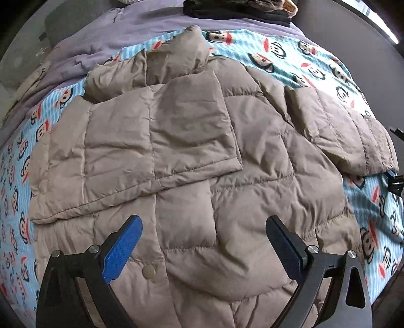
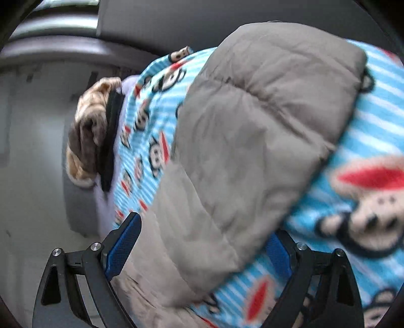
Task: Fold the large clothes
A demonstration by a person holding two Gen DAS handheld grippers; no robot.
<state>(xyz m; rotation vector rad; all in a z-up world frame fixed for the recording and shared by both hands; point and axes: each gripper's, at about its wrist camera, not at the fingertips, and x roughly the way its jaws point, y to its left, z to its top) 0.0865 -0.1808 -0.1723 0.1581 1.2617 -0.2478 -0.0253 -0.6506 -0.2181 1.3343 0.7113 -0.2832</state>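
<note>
Monkey-print blanket carries our puffer jacket; its unfolded sleeve stretches ahead of our released right gripper, left gripper released too.

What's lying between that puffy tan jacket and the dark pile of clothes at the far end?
In the left wrist view, monkey-print blanket, then lilac sheet separate the tan jacket from the dark pile.

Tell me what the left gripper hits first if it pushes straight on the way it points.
Most likely the puffy taupe quilted jacket: the open left gripper points down at its lower panel, nothing between, though depth is unclear.
</note>
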